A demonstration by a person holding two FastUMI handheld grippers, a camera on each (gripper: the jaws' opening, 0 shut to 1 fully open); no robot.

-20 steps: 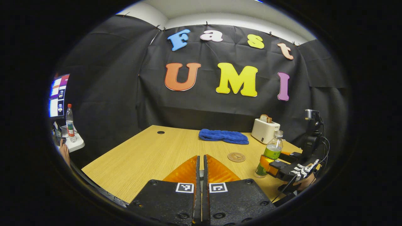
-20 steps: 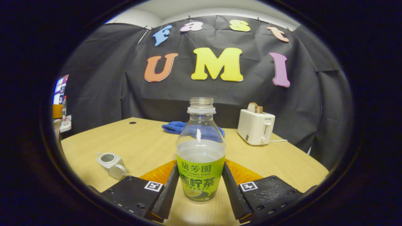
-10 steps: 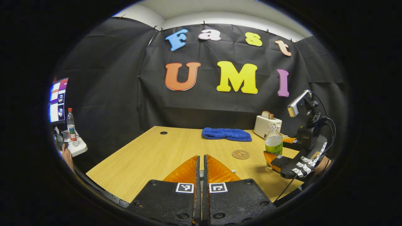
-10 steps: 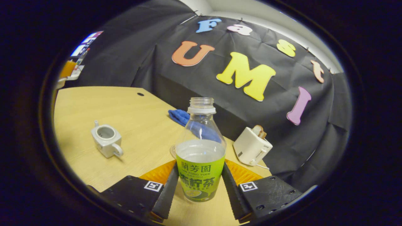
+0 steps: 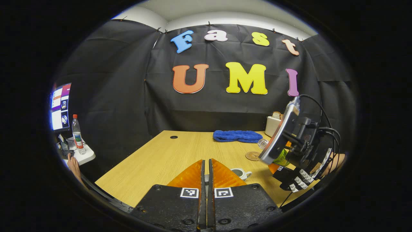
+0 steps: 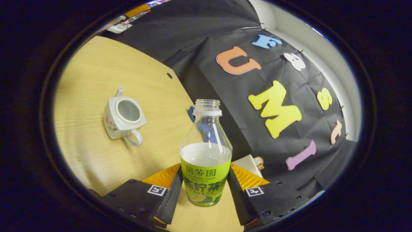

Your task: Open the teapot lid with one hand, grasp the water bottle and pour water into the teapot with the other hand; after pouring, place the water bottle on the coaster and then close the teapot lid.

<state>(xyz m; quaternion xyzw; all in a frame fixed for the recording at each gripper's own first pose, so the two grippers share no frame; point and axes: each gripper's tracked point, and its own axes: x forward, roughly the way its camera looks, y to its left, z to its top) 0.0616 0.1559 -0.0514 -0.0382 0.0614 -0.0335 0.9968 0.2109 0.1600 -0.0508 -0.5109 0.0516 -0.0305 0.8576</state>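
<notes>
The water bottle (image 6: 206, 154), uncapped and partly filled, with a green label, sits clamped between the two fingers of the right gripper (image 6: 206, 193), which press on its labelled lower body from both sides. In the right gripper view the table (image 6: 90, 80) appears steeply slanted, and the white teapot (image 6: 124, 117) stands on it off to the left of the bottle, its lid off and its round mouth showing, spout pointing away from the bottle and handle toward it. In the left gripper view the left gripper (image 5: 206, 180) has its jaws together; whether anything is held between them cannot be told. Just beyond its fingers is the teapot (image 5: 239, 173), and to the teapot's right the right gripper (image 5: 291, 151) holds the bottle (image 5: 280, 158) tilted, neck toward the teapot. The round coaster (image 5: 253, 156) lies behind the teapot, with a blue towel (image 5: 237, 136) and a white toaster (image 5: 273, 125) farther back.
</notes>
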